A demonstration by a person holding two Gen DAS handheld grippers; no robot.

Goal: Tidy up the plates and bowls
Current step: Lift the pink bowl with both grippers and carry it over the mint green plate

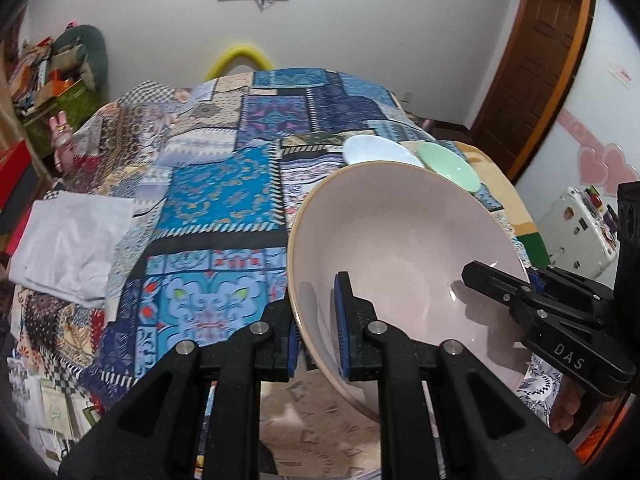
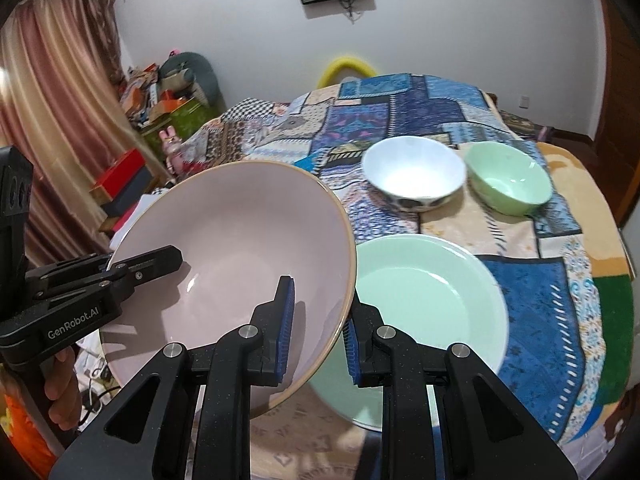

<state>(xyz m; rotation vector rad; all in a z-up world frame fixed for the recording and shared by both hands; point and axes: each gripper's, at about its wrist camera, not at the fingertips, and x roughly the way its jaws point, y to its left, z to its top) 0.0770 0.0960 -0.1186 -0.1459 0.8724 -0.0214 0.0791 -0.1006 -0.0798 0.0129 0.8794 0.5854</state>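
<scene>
Right wrist view: both hand-held grippers clamp the tilted, tan-rimmed pink bowl.

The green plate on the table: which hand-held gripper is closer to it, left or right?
Right. The right hand-held gripper grips the pink plate's rim just beside the green plate. The left hand-held gripper grips the opposite rim, farther away.

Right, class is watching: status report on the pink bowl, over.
Left gripper and right gripper both clamped on pink bowl rim, bowl tilted off the table. Green plate beside it. Nothing blocking.
</scene>
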